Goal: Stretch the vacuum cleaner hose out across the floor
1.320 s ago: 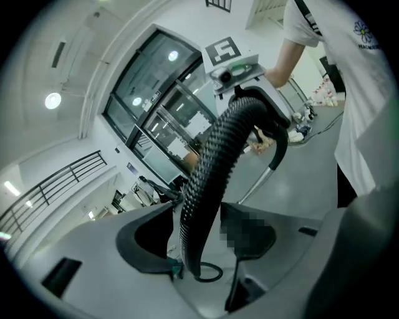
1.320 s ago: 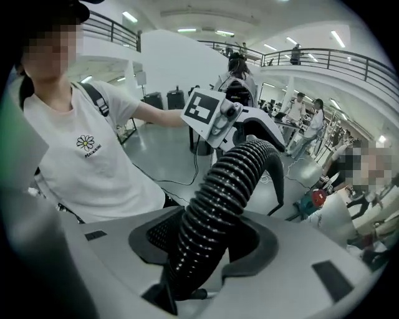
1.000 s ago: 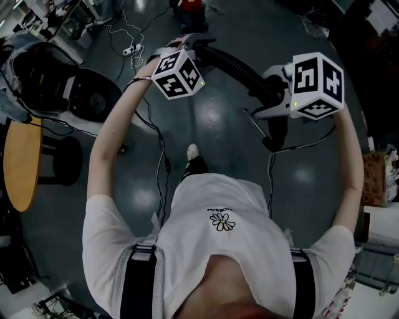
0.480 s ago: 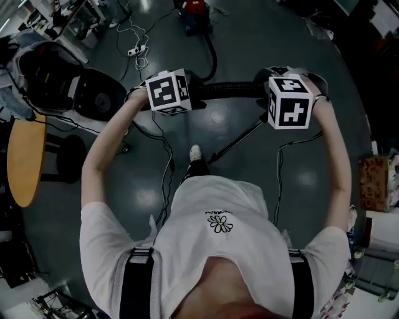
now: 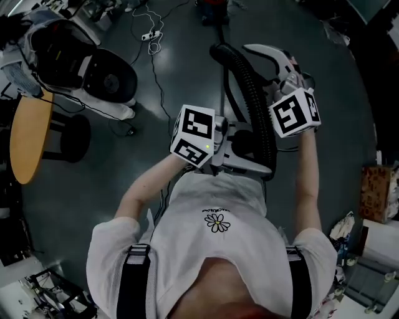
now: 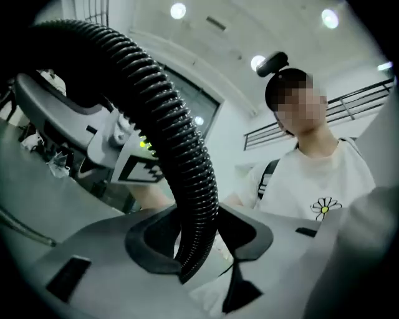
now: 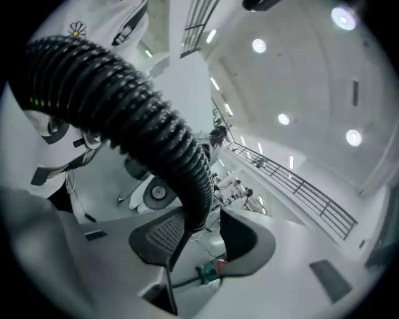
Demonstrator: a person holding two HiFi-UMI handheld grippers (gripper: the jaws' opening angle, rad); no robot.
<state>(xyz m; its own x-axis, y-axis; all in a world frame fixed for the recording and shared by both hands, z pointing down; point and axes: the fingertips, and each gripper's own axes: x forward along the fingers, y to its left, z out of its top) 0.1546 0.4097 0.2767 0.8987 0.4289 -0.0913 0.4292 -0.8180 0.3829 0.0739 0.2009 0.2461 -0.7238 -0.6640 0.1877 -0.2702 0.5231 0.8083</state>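
The black corrugated hose [image 5: 248, 87] is hanging clear of the floor [image 5: 156, 93]. It is arching in front of the person's chest, and its far run is leading toward a red unit [image 5: 212, 4] at the top edge of the head view, apparently the cleaner body.

**Gripper state**
- The left gripper [image 6: 198, 240] is grasping the hose. Its jaws have just been closing, and the ribbed tube is sitting between the two dark pads.
- The right gripper [image 7: 202, 240] is also clamping the hose, further along its length. The tube is passing down between its pads, with the textured pad lying against the ribs.

**Handling notes (judgement)**
- The hose is looking light and flexible. It is bending freely under its own weight, so it will probably sag and spring back toward a curl once it is let go.
- The ribs are giving the pads good purchase, so slipping along the length seems unlikely.
- The wall is probably thin, so a hard squeeze may flatten it.
- Hold it square across the ribs at two points kept well apart — one near the free end — and avoid any tight bend.
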